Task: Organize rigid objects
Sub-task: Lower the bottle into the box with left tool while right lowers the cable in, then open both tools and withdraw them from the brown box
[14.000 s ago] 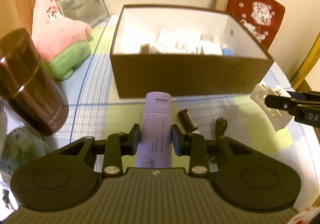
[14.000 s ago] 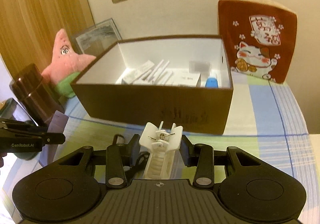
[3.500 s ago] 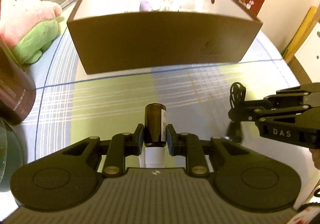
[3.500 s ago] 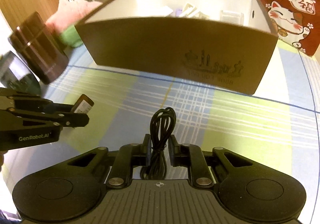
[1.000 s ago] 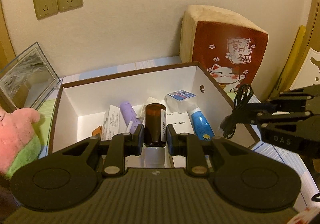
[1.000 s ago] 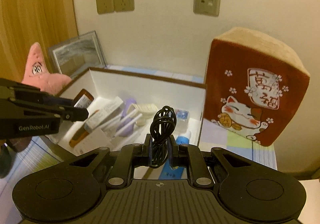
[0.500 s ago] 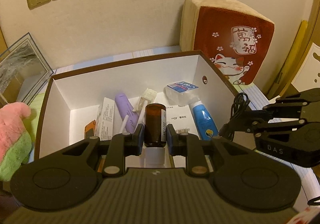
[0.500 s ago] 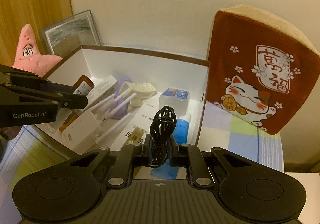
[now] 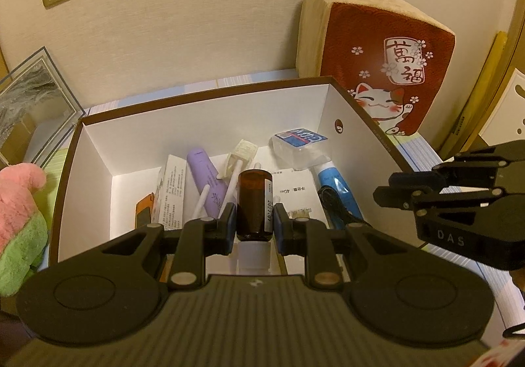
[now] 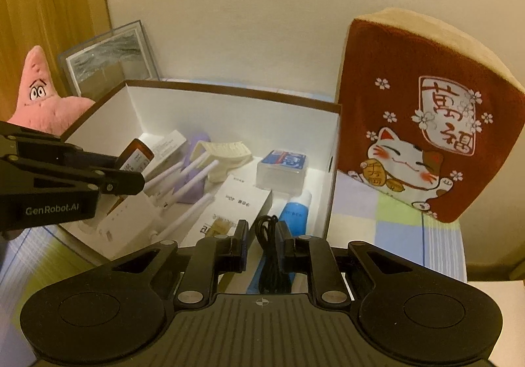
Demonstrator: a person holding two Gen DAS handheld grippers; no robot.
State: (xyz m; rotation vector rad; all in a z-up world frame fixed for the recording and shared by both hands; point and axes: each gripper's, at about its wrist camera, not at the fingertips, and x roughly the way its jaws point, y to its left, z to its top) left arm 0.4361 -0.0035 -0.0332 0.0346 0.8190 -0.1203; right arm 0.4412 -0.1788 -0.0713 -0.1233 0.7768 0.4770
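A brown box [image 9: 203,92] with white inner walls holds several items. My left gripper [image 9: 254,223] hangs over its middle, shut on a small brown bottle [image 9: 254,203] with a white label. In the right wrist view this left gripper [image 10: 131,177] reaches in from the left with the bottle [image 10: 136,153]. My right gripper [image 10: 262,244] is over the box's right end and its jaws are opening. The coiled black cable [image 10: 269,255] sits loose between them, with a gap at the left pad. In the left wrist view the cable [image 9: 332,203] lies inside the box beside a blue tube [image 9: 338,183].
Inside the box [image 10: 229,92] lie a purple tube [image 9: 205,180], a white router with antennas [image 10: 131,219], a clear case [image 10: 282,170] and paper cartons. A red cat cushion [image 10: 426,124] stands right of the box, a pink plush star [image 10: 42,101] and a framed picture [image 10: 111,55] to the left.
The right jaws have parted and the black cable has slipped down from between them into the box. Both grippers have sunk slightly toward the box. The left still grips the bottle.
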